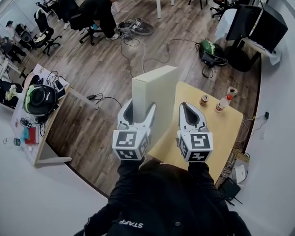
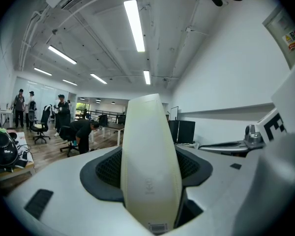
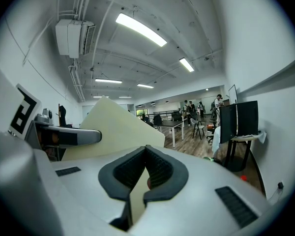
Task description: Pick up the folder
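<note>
A cream box-file folder [image 1: 155,95] stands upright in the air above the left edge of a wooden table [image 1: 221,127]. My left gripper [image 1: 138,107] is shut on its lower spine. In the left gripper view the folder's narrow edge [image 2: 150,166] fills the gap between the dark pads [image 2: 105,168], which press on both of its sides. My right gripper [image 1: 191,106] hovers beside the folder over the table, shut and empty, its tips [image 3: 145,149] meeting. The folder's broad face [image 3: 113,127] shows to the left in the right gripper view.
A can [image 1: 204,100] and a bottle [image 1: 226,100] stand at the table's far edge. A side desk with a black helmet [image 1: 39,100] lies to the left. Cables [image 1: 147,58] trail over the wooden floor. Monitors [image 1: 258,23] stand at the far right, and seated people [image 1: 101,9] at the far left.
</note>
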The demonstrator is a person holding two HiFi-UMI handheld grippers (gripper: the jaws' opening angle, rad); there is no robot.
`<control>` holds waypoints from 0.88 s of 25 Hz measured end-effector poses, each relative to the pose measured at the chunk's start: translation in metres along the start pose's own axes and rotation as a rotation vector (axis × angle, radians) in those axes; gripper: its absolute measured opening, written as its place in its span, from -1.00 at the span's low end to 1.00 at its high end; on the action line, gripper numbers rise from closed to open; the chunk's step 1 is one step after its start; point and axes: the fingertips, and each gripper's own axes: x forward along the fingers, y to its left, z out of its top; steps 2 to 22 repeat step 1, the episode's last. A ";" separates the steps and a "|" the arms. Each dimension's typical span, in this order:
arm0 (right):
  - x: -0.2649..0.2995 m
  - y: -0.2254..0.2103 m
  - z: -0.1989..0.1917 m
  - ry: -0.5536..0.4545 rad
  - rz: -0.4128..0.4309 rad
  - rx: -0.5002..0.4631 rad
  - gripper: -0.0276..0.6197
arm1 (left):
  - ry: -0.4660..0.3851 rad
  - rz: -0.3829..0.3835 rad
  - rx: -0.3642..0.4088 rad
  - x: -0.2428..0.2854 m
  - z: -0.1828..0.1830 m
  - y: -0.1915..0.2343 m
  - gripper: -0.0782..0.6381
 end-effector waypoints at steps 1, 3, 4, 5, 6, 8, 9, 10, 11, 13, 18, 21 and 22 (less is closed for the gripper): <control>0.001 0.000 0.001 -0.002 0.001 -0.001 -0.85 | 0.001 0.000 0.001 0.000 0.000 0.000 0.11; 0.001 0.000 0.001 -0.002 0.001 -0.001 -0.85 | 0.001 0.000 0.001 0.000 0.000 0.000 0.11; 0.001 0.000 0.001 -0.002 0.001 -0.001 -0.85 | 0.001 0.000 0.001 0.000 0.000 0.000 0.11; 0.001 0.000 0.001 -0.002 0.001 -0.001 -0.85 | 0.001 0.000 0.001 0.000 0.000 0.000 0.11; 0.001 0.000 0.001 -0.002 0.001 -0.001 -0.85 | 0.001 0.000 0.001 0.000 0.000 0.000 0.11; 0.001 0.000 0.001 -0.002 0.001 -0.001 -0.85 | 0.001 0.000 0.001 0.000 0.000 0.000 0.11; 0.001 0.000 0.001 -0.002 0.001 -0.001 -0.85 | 0.001 0.000 0.001 0.000 0.000 0.000 0.11; 0.001 0.000 0.001 -0.002 0.001 -0.001 -0.85 | 0.001 0.000 0.001 0.000 0.000 0.000 0.11; 0.001 0.000 0.001 -0.002 0.001 -0.001 -0.85 | 0.001 0.000 0.001 0.000 0.000 0.000 0.11; 0.001 0.000 0.001 -0.002 0.001 -0.001 -0.85 | 0.001 0.000 0.001 0.000 0.000 0.000 0.11; 0.001 0.000 0.001 -0.002 0.001 -0.001 -0.85 | 0.001 0.000 0.001 0.000 0.000 0.000 0.11; 0.001 0.000 0.001 -0.002 0.001 -0.001 -0.85 | 0.001 0.000 0.001 0.000 0.000 0.000 0.11; 0.001 0.000 0.001 -0.002 0.001 -0.001 -0.85 | 0.001 0.000 0.001 0.000 0.000 0.000 0.11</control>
